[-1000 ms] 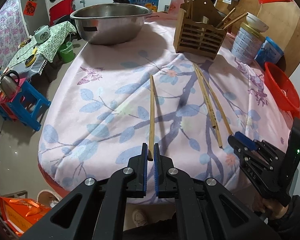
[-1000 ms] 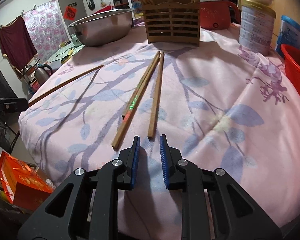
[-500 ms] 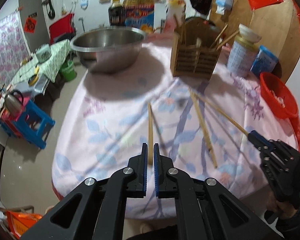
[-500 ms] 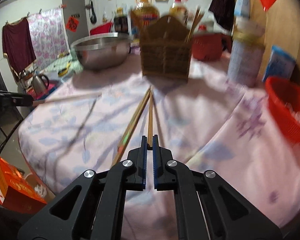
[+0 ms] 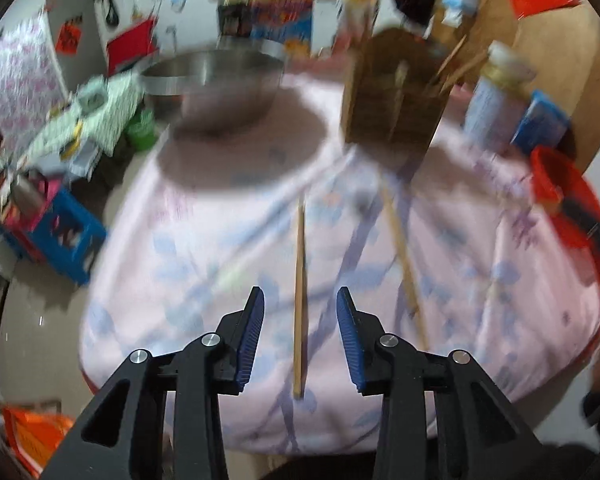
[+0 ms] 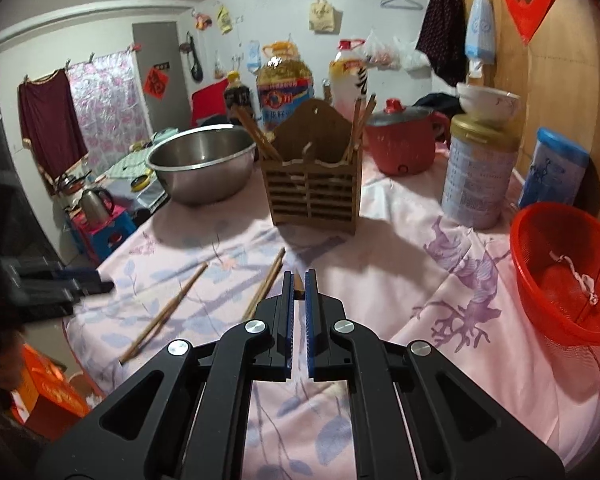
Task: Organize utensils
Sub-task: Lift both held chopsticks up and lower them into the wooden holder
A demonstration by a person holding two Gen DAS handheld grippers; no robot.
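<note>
Step in hand: moving loose chopsticks from the cloth-covered table into the wooden holder.

Right gripper – pads drawn together on the end of one chopstick, of which only a sliver showed between them. It was raised off the cloth and pointed toward the holder, which stood well beyond it at the back of the table, with other sticks already upright in it.

Left gripper – jaws apart, having just been opening. A single chopstick lay lengthwise in the gap, touching neither pad; I judged it released.

Next move, as I read it: carry the right-hand stick over the holder, tip it steeper and drop it into a slot. The slots look narrow, so alignment matters. The left stick needs regripping or leaving for later.

Views compared: the right wrist view was sharp and showed the holder's slots, the steel bowl, the red basket and two sticks lying on the cloth to the left. The left wrist view was motion-blurred, but only it showed the left jaws standing apart around their stick, plus another stick lying to the right.
</note>
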